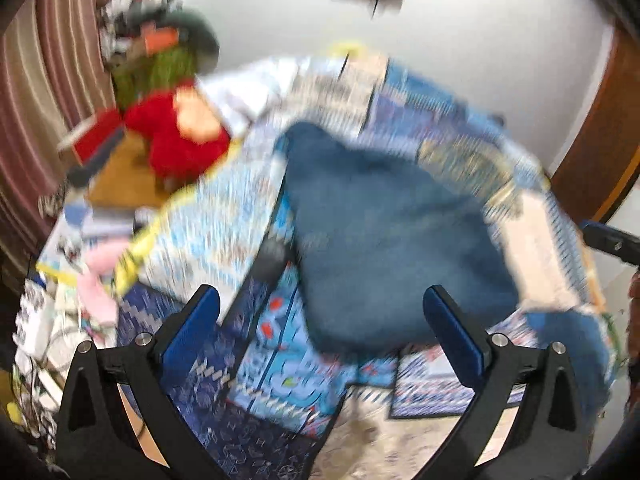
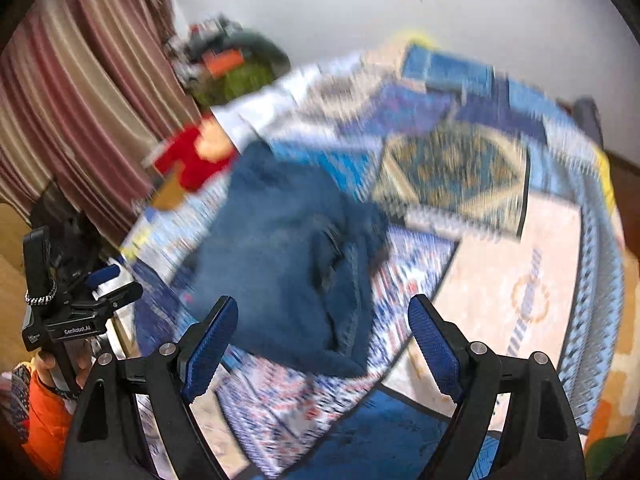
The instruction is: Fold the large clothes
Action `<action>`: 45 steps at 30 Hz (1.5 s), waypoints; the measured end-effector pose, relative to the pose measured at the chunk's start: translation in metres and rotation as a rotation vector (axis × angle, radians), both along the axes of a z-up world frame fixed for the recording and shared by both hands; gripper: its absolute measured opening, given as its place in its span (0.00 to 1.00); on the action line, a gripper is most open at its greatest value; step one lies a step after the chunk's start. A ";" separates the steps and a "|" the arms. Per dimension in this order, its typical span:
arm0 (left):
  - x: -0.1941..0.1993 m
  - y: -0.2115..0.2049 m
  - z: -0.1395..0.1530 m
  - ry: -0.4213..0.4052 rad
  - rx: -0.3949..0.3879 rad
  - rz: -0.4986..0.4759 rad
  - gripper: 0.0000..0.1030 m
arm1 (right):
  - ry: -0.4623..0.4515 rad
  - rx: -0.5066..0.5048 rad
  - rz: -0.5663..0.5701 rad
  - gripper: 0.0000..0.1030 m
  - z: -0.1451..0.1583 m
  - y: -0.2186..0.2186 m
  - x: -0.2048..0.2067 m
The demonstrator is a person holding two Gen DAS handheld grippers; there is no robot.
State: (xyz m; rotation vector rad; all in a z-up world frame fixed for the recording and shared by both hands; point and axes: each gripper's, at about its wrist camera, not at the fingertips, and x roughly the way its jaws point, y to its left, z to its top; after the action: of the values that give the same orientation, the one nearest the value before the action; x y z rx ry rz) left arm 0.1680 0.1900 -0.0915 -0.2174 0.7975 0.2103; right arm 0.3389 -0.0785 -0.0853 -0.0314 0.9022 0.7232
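Note:
A dark blue garment [image 1: 384, 232] lies in a folded heap on a bed with a patterned blue patchwork cover [image 1: 224, 208]. It also shows in the right wrist view [image 2: 280, 256], with denim-like seams on its right side. My left gripper [image 1: 320, 312] is open and empty, held above the garment's near edge. My right gripper [image 2: 322, 328] is open and empty, above the garment's near end. The left gripper body [image 2: 76, 312] shows at the far left of the right wrist view, beside the bed. Both views are motion-blurred.
A red soft toy [image 1: 180, 140] and a green heap of items [image 1: 160, 60] sit at the bed's far left by striped curtains [image 1: 44, 80]. Pink and white clothes [image 1: 92, 280] lie left of the bed. A wooden door frame [image 1: 600, 128] stands right.

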 end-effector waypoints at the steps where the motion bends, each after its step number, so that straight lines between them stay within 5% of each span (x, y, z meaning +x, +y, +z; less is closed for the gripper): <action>1: -0.007 -0.006 0.019 -0.056 0.012 -0.007 1.00 | -0.033 0.023 -0.001 0.83 0.013 -0.001 -0.007; 8: -0.055 -0.053 0.111 -0.364 0.091 -0.054 1.00 | -0.279 0.214 -0.009 0.83 0.100 -0.015 -0.071; 16: -0.107 -0.095 0.147 -0.554 0.204 -0.037 1.00 | -0.522 0.317 -0.032 0.83 0.150 -0.032 -0.152; 23: -0.121 -0.101 0.141 -0.572 0.211 0.002 1.00 | -0.550 0.298 -0.092 0.84 0.143 -0.035 -0.188; 27: -0.120 -0.101 0.135 -0.553 0.199 0.004 1.00 | -0.546 0.276 -0.152 0.98 0.132 -0.039 -0.192; 45: -0.113 -0.104 0.126 -0.513 0.162 -0.001 1.00 | -0.549 0.189 -0.145 1.00 0.120 -0.025 -0.190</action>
State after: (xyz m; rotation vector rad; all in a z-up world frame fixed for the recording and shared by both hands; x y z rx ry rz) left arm 0.0549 0.0861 0.0341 -0.1097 0.2694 0.2057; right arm 0.1490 -0.1035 0.0351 0.0043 0.3066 0.6170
